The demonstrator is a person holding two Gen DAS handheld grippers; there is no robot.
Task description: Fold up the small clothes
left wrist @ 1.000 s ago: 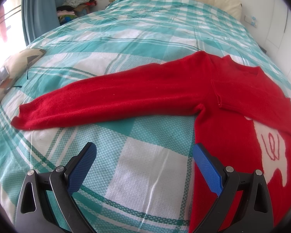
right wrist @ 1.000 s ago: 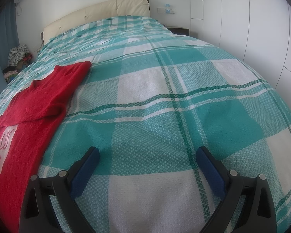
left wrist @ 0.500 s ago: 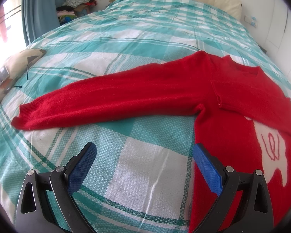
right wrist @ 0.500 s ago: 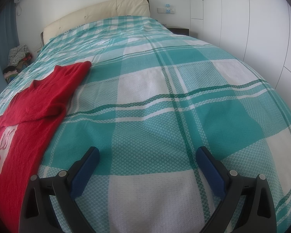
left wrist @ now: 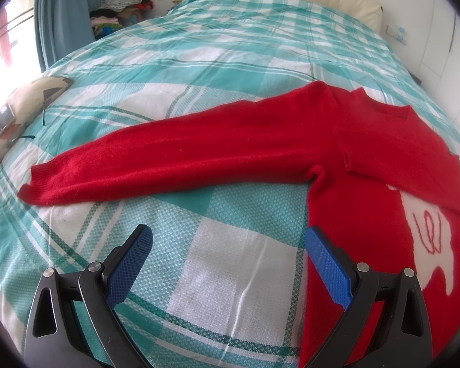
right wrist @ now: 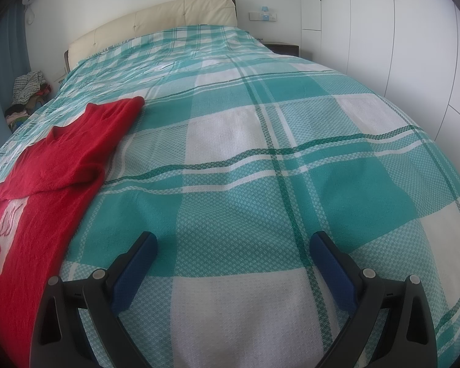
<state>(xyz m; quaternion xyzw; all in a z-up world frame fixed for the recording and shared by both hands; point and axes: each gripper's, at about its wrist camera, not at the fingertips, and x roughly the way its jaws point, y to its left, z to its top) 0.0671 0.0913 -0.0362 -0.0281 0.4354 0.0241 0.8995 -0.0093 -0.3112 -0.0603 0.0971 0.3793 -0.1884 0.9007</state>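
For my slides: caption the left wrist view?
Open left claw above plaid bedspread, facing red knit sweater's outstretched sleeve.

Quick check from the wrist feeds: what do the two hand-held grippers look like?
Both look alike. The left hand-held gripper and the right hand-held gripper each have two black plastic fingers with triangular cut-outs and silver round pins at the joints. Blue pads with a fine cross-hatched texture line the inner faces. No cables, markings, hands or sleeves are in view.

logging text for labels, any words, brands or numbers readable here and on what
None can be read.
Red knit sweater: its white patch carries only red looped squiggles, not letters.
Small dark card on the beige cushion: too blurred to read.
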